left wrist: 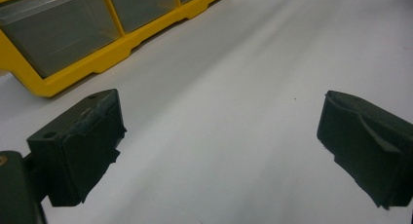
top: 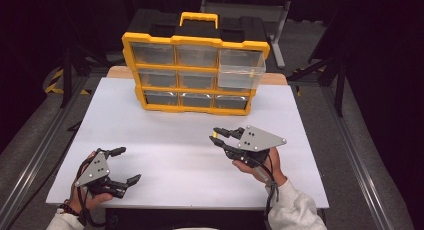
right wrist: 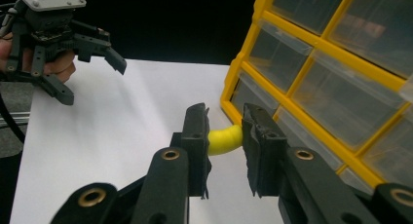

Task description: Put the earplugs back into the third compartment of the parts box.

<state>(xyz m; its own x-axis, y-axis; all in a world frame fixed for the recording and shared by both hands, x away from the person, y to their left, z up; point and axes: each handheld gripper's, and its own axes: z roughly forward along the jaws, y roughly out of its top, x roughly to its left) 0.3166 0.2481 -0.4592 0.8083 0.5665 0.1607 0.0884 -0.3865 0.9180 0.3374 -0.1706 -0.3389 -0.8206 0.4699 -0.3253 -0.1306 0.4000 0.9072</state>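
Observation:
A yellow and black organizer (top: 195,72) with clear drawers stands upright at the back of the white table (top: 165,135). Its top right drawer (top: 242,69) is pulled out. My right gripper (top: 218,136) hovers mid-table, right of centre, shut on a small yellow curved piece (right wrist: 225,140) that sits squeezed between its pads (right wrist: 197,136). The organizer's lower drawers (right wrist: 311,87) stand close behind the piece in the right gripper view. My left gripper (top: 125,165) rests at the near left corner of the table, open, with bare white surface between its fingers (left wrist: 80,146).
Grey floor and metal rails (top: 40,150) flank the table on both sides. A dark stand (top: 320,65) is at the back right. The organizer's bottom edge (left wrist: 97,58) lies ahead of the left gripper.

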